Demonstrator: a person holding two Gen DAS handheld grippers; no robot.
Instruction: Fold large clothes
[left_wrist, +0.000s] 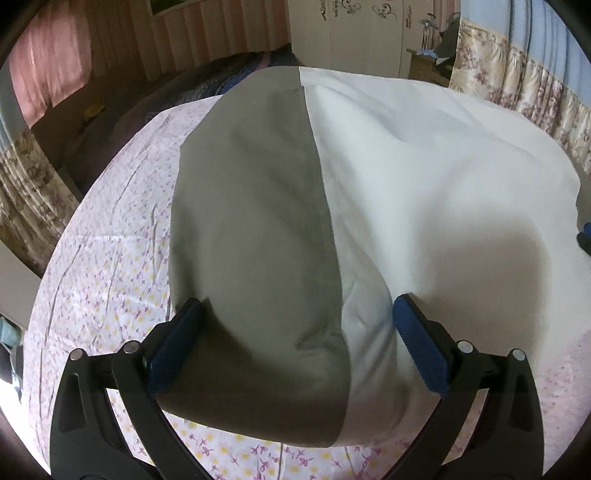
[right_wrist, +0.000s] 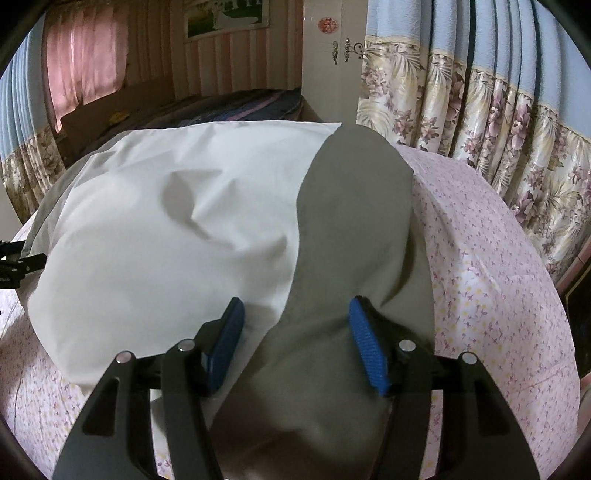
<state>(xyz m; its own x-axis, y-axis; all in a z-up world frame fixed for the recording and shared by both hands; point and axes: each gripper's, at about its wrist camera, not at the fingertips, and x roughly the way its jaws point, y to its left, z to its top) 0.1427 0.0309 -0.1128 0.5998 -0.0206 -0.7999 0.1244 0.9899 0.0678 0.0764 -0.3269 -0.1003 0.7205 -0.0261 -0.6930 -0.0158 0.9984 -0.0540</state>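
Note:
A large cloth with a white middle (left_wrist: 424, 177) and olive-grey bands lies spread on the bed. In the left wrist view my left gripper (left_wrist: 295, 310) is open, its blue pads either side of the cloth's near edge, where the grey band (left_wrist: 251, 229) meets the white. In the right wrist view my right gripper (right_wrist: 295, 308) is open, straddling the other grey band (right_wrist: 354, 206) next to the white part (right_wrist: 166, 229). The cloth bulges up between both pairs of fingers. Neither gripper pinches it.
The cloth lies on a pink floral bedsheet (left_wrist: 110, 266) (right_wrist: 498, 288). Floral curtains (right_wrist: 480, 122) hang to the right, a pink curtain (left_wrist: 48, 66) to the far left. A dark striped blanket (right_wrist: 240, 105) lies beyond the cloth. A white wardrobe (left_wrist: 351, 33) stands behind.

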